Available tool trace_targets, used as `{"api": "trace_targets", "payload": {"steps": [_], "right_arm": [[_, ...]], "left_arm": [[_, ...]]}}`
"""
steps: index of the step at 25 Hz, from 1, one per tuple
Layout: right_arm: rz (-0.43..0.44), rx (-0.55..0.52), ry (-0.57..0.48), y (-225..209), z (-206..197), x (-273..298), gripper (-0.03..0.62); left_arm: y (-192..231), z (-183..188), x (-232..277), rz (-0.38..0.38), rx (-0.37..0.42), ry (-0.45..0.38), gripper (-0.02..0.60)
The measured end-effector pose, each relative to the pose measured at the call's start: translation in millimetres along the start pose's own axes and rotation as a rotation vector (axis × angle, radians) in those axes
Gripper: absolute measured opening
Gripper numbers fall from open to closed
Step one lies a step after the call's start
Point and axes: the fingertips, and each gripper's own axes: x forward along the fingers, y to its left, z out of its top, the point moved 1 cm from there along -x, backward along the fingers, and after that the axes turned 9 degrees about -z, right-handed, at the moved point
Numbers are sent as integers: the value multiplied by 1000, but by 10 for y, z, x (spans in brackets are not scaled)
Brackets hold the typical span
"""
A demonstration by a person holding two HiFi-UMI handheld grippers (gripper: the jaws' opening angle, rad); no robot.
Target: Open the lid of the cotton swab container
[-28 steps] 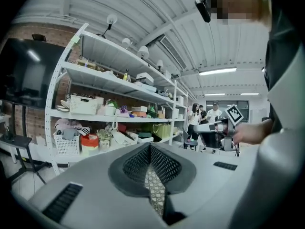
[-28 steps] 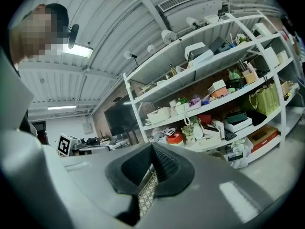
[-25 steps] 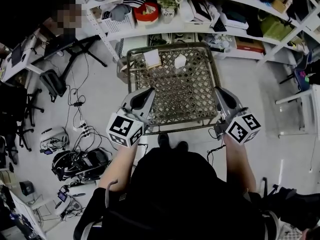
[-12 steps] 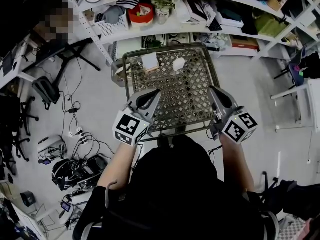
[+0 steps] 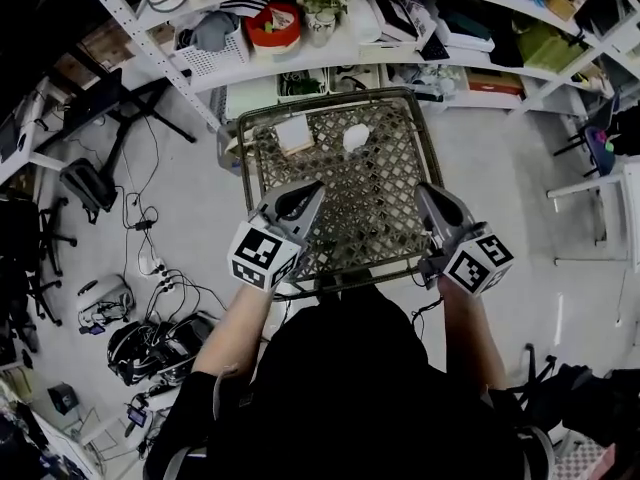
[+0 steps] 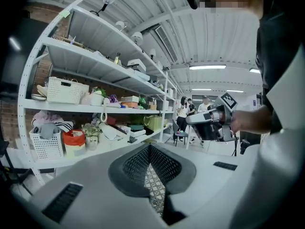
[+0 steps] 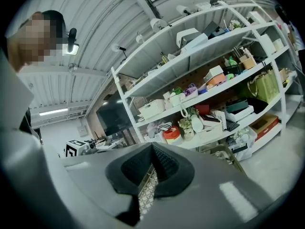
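Head view, steeply down: pale floor [image 5: 200, 168] all round, w/ cable tangle [image 5: 150, 258] at left. Along top edge, long white shelving [image 5: 330, 48], crammed w/ baskets, boxes and a red tub [image 5: 272, 23]. In centre, squarish lattice-top counter [image 5: 365, 198] w/ dark metal rim. At bottom, person in dark top [image 5: 350, 388], both forearms stretched fwd over counter's near edge. Left tongs [image 5: 312, 190] above near-left part of counter, right tongs [image 5: 424, 190] above near-right part, well apart from each other, both aimed toward shelving. Left gripper view: left tongs pressed together at the tip, nothing between them, only a strip of counter lattice visible through the slit lower down; at right of same view, right tongs gripped by a hand [image 6: 245, 120]. Right gripper view: right tongs likewise closed tight and empty, shelving straight ahead. Cotton swab container [image 5: 295, 135]: small squarish box w/ pale top, on far-left part of counter, well apart from both tongs; lid too small to judge. Just right of it, not touching, small white lump [image 5: 356, 138], too small to identify.
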Motion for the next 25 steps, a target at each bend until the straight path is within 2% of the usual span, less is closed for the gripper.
{"api": "trace_targets", "payload": {"steps": [5,15,16,17,18,25], "right_arm": [[-1,17,38,-237,-60,283,11],[21,27,138,-637,-261,753,11],[22,30,148,-672,-295,793,11],[22,34,158,-712,-336,834,11],[22,36,169,-753,-378,879,11],[50,42,239,-839,-655,1155,11]], "left_arm": [[145,-139,341,-69,2,43,5],[782,-600,985,32,-41,72,6],[837,-671,1045,37,-48,73,20],[891,-740,1104,42,-53,73,69],[942,-808,1163,44,-57,75,91],[1191,-1359,1499,46,-65,131,154]]}}
